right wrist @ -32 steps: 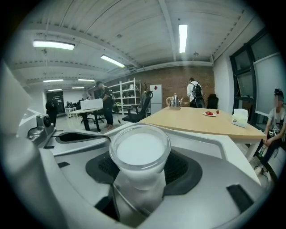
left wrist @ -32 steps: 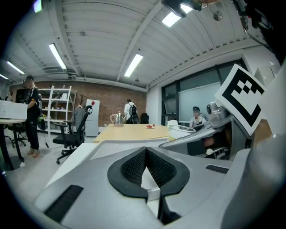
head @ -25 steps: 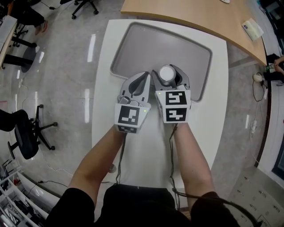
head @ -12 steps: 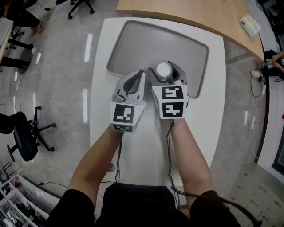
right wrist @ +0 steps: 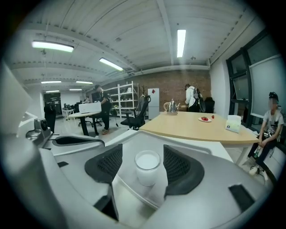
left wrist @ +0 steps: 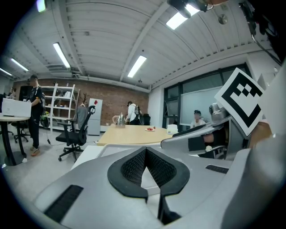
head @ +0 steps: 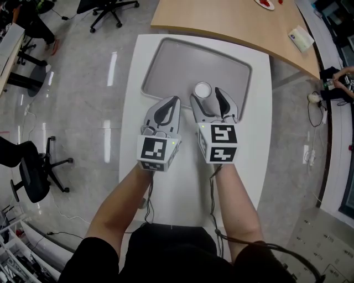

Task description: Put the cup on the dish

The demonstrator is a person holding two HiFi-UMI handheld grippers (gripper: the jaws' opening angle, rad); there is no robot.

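Observation:
A small white cup (head: 203, 89) stands upright on the grey dish (head: 177, 61), close to its near rim. My right gripper (head: 206, 98) is open, and its two pads flank the cup without touching it. The right gripper view shows the cup (right wrist: 147, 167) in the gap, with room on both sides, resting on the dish (right wrist: 134, 139). My left gripper (head: 175, 101) is shut with nothing in it, its tips over the near rim to the left of the cup. The left gripper view shows those pads (left wrist: 134, 166) meeting at the tip.
The dish lies on a white table (head: 131, 105). Behind it is a curved wooden table (head: 221, 16) with a tissue box (head: 298, 36) and a plate (head: 265, 4). Office chairs (head: 33, 168) stand on the floor to the left. People are in the background.
My right jaws have spread apart and drawn back a little from the cup, which stays on the dish. Both grippers have shifted back toward the person.

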